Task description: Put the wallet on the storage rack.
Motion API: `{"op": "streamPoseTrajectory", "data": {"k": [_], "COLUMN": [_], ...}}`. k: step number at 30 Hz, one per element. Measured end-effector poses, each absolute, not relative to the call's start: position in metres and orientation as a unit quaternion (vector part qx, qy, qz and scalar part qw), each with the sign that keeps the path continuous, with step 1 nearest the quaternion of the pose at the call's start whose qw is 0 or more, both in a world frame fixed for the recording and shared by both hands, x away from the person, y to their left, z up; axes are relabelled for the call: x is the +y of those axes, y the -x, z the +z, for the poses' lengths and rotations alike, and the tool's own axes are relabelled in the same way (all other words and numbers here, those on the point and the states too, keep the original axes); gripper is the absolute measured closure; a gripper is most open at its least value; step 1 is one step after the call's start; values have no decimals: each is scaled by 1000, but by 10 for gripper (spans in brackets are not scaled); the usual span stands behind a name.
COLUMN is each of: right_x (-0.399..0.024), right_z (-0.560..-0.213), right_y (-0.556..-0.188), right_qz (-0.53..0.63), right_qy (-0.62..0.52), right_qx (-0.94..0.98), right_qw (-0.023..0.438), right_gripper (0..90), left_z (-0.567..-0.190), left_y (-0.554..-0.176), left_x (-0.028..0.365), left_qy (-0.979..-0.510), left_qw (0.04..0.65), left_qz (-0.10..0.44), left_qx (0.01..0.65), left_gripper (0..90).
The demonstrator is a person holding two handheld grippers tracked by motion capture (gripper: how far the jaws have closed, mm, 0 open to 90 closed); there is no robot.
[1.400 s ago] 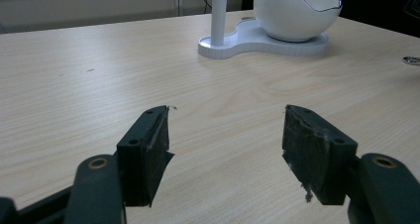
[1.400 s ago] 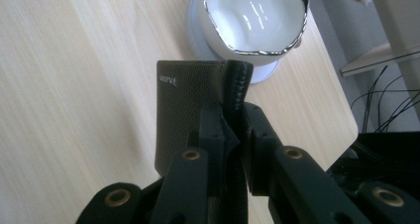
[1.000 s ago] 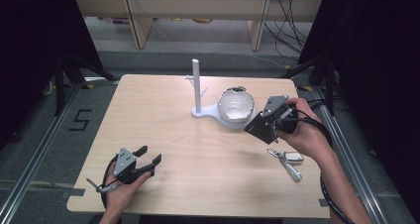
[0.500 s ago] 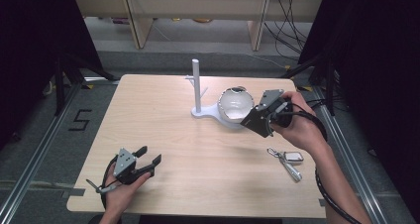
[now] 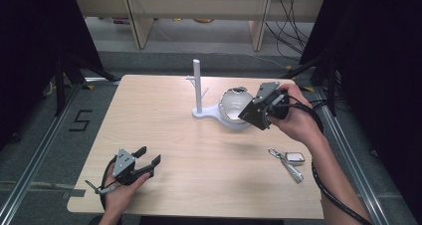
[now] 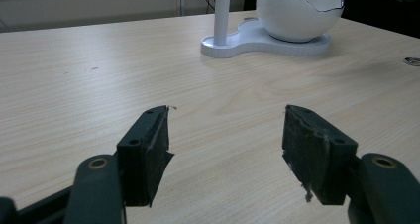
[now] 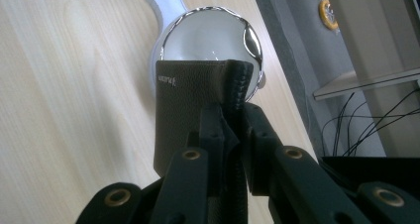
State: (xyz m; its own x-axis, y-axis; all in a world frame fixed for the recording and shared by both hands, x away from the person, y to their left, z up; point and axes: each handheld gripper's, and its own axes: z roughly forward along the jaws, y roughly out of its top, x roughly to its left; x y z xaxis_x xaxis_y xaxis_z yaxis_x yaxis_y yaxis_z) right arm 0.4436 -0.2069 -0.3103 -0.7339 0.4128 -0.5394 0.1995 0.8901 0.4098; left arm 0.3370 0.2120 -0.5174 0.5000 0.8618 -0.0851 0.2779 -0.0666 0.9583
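since the right gripper (image 7: 230, 130) is clamped on the wallet (image 7: 198, 110) just above the bowl (image 5: 235, 105), the person should centre it over the opening before letting go; left gripper (image 6: 225, 149) rests agape, empty, on the table (image 5: 199, 155).

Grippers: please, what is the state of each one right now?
Left gripper: open, holding nothing, low over the table.
Right gripper: shut on a dark wallet, above the white bowl.

The left gripper (image 5: 144, 160) rests low with jaws wide apart, while the right gripper (image 5: 247, 113) hangs raised, jaws clamped.
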Motion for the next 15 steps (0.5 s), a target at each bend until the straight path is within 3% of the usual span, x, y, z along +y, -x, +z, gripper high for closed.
{"op": "streamPoseTrajectory", "data": {"k": [15], "right_x": [-196], "right_z": [-310], "right_y": [-459], "right_qz": [162], "right_qy": [-153], "right_qx": [917], "right_qw": [332], "right_gripper": [819], "left_z": [-518], "left_y": [-337], "left_x": [212], "left_qy": [-678], "left_qw": [538], "left_qz": [271], "left_qx": [421], "left_gripper": [343]}}
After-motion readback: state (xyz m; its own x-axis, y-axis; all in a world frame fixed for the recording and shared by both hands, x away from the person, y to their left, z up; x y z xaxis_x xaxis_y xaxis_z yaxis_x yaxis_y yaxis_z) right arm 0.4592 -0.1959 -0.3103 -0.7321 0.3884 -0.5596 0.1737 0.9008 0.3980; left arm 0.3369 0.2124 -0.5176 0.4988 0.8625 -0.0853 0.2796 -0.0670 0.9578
